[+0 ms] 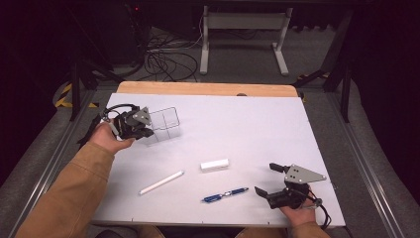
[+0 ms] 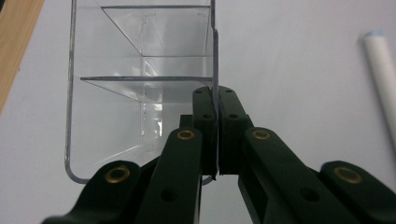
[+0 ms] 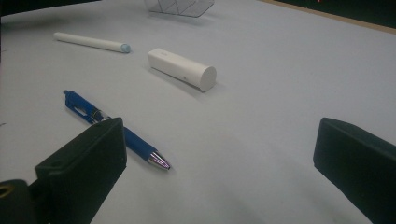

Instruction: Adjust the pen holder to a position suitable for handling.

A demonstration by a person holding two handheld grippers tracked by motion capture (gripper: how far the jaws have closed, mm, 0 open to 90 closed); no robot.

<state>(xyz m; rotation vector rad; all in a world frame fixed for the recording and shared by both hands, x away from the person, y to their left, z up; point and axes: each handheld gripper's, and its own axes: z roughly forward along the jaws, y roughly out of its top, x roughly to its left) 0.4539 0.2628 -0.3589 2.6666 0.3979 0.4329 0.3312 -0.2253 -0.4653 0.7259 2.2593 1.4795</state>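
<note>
A clear plastic organizer box (image 1: 163, 124) with inner dividers stands at the table's left. My left gripper (image 1: 144, 130) is shut on its near wall; in the left gripper view the black jaws pinch the clear wall (image 2: 215, 100) of the box (image 2: 140, 84) between them. My right gripper (image 1: 265, 179) stands open at the front right, nothing between its jaws. A blue pen (image 1: 225, 194) lies just left of it, also near the right gripper's left jaw (image 3: 116, 131). A white stick (image 1: 161, 182) and a white rectangular block (image 1: 215, 164) lie mid-table.
The white table mat (image 1: 257, 124) has a wooden strip (image 1: 203, 88) along its far edge. Beyond it are cables and a white metal stand (image 1: 242, 29) on the floor. In the right gripper view the white block (image 3: 183, 69) and white stick (image 3: 91, 42) lie ahead.
</note>
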